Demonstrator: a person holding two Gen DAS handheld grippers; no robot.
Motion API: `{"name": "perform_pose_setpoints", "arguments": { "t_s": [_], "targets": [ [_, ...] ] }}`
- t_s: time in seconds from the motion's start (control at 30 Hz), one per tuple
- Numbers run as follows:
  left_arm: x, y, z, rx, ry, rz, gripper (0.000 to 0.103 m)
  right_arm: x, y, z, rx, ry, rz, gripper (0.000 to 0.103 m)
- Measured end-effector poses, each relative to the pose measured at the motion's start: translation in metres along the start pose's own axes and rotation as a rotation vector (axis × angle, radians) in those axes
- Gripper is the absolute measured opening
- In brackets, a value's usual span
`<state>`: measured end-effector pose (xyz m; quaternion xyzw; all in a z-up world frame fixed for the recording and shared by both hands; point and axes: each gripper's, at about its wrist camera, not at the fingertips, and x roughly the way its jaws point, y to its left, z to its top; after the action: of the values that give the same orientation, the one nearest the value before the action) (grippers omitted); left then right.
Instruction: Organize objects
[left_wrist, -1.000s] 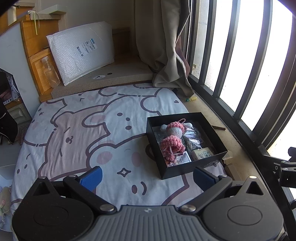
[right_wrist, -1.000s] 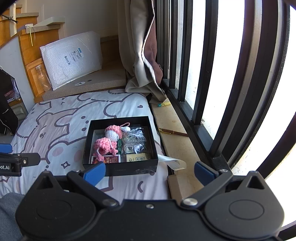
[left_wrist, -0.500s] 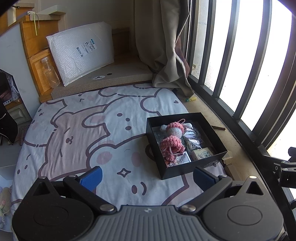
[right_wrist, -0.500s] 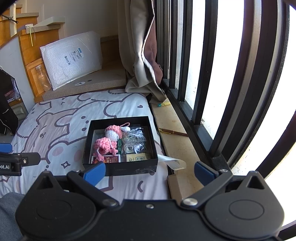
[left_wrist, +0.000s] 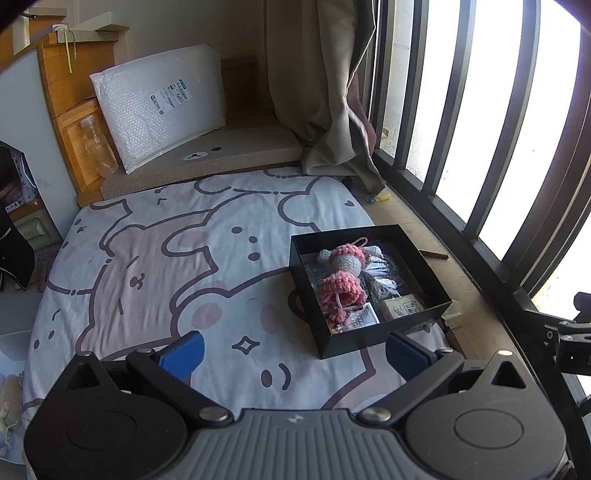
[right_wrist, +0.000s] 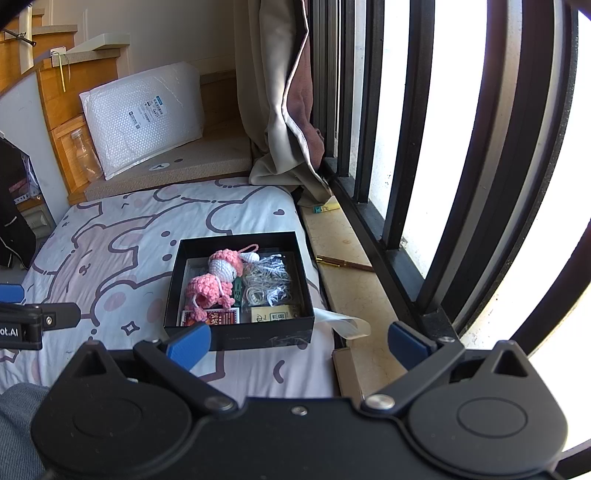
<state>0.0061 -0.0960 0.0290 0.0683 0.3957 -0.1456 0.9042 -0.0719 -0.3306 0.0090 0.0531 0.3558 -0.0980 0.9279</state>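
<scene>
The only writing you can make out is the fragment "ot.AI" on your left gripper (right_wrist: 22, 325) at the right view's edge; the shipping label on the bubble mailer (left_wrist: 159, 107) is too small to read. Your black box (right_wrist: 239, 334), resting on the cartoon-print bed (left_wrist: 166, 266) near the window ledge (right_wrist: 354, 280), holds a pink crocheted doll (right_wrist: 218, 280), bagged rubber bands (right_wrist: 267, 280) and small printed cards. Both your left gripper (left_wrist: 291, 350) and right gripper (right_wrist: 299, 338) stand wide open, holding nothing.

"ot.AI" on left hand-held gripper (right_wrist: 22, 326)
</scene>
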Motion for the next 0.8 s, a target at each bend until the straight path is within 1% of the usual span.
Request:
{"name": "perform_pose_setpoints", "arguments": {
  "t_s": [0.8],
  "targets": [
    [-0.0002,-0.0033,0.0011,0.003,0.001,-0.001,0.103,-0.0010,-0.0039,-0.0011,-0.002,0.003,-0.001,0.103]
  ]
}}
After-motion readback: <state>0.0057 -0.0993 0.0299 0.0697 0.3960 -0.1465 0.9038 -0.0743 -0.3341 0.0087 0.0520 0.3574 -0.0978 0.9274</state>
